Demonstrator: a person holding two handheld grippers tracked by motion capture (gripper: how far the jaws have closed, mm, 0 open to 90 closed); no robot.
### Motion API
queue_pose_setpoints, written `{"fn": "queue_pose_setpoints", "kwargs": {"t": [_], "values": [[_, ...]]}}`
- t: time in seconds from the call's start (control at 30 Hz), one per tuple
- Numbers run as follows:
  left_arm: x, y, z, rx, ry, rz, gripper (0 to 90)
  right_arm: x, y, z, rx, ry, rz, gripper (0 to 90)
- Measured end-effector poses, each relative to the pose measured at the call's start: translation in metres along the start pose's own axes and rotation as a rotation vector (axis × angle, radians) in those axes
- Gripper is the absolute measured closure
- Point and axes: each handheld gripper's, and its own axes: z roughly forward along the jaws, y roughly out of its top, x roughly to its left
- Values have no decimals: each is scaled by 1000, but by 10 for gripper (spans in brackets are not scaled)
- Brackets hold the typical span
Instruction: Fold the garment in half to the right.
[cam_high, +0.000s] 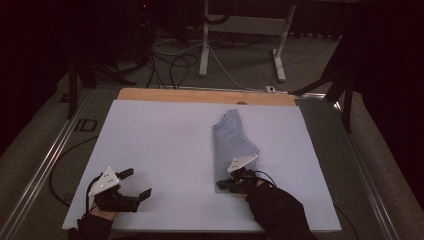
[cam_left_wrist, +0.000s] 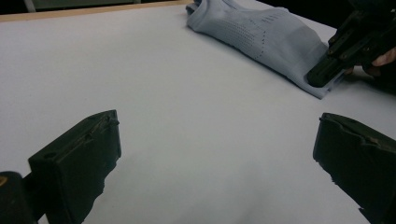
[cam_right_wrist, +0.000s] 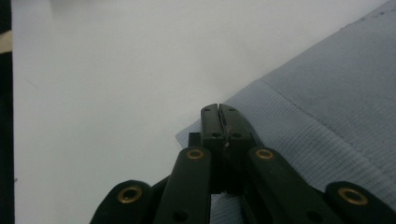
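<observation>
- Where the right gripper (cam_high: 226, 184) sits low on the pale tabletop (cam_high: 165, 150), we find its jaws pressed together on the near corner of a folded blue-grey garment (cam_high: 231, 145); in the right gripper view the closed tips (cam_right_wrist: 218, 122) rest over the cloth's hem (cam_right_wrist: 299, 154), the fabric spreading off to the right of the jaws and bare tabletop (cam_right_wrist: 102, 84) lying to their left.
- From those jaws the garment runs away toward the far edge of the tabletop, a long narrow fold with a collar-like end farthest from them.
- We note the left gripper (cam_high: 134, 184) well apart from the cloth, its jaws spread wide with nothing between them, touching no object.
- In the left gripper view, the two black jaws rise at either side with open tabletop (cam_left_wrist: 187, 116) between; ahead and to the right of them lies the garment (cam_left_wrist: 261, 37), showing a dotted knit pattern, and the right gripper (cam_left_wrist: 327, 70) bears on its near end.
- Part of a hand (cam_left_wrist: 385, 58) shows behind that right gripper.
- A dark sleeve (cam_high: 280, 210) leads back from the right gripper.
- Beyond the tabletop's far wooden strip (cam_high: 200, 95) we see cables (cam_high: 175, 65) on the floor and white stand legs (cam_high: 240, 45).
</observation>
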Motion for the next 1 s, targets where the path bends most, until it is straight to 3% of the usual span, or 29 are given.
{"fn": "queue_pose_setpoints", "kwargs": {"t": [0.1, 0.2, 0.47, 0.6, 0.63, 0.67, 1.0], "values": [[1, 0, -2, -1, 4, -4, 16, 2, 3, -3, 11, -1, 1, 900], [3, 0, -3, -5, 12, -5, 16, 3, 7, -15, -26, -3, -16, 899], [6, 1, -6, -12, 19, -7, 16, 2, 20, -46, -128, -13, -38, 470], [7, 0, -6, -1, 22, 1, 16, -3, 23, -55, -157, 40, -35, 184], [7, 0, -7, -1, 23, 2, 16, -4, 24, -57, -175, 36, -30, 153], [7, 0, -7, 1, 22, 3, 14, -5, 24, -59, -189, 23, -10, 128], [11, 2, -12, -16, 18, -2, 13, -12, 17, -75, -220, -36, -50, 91]]}}
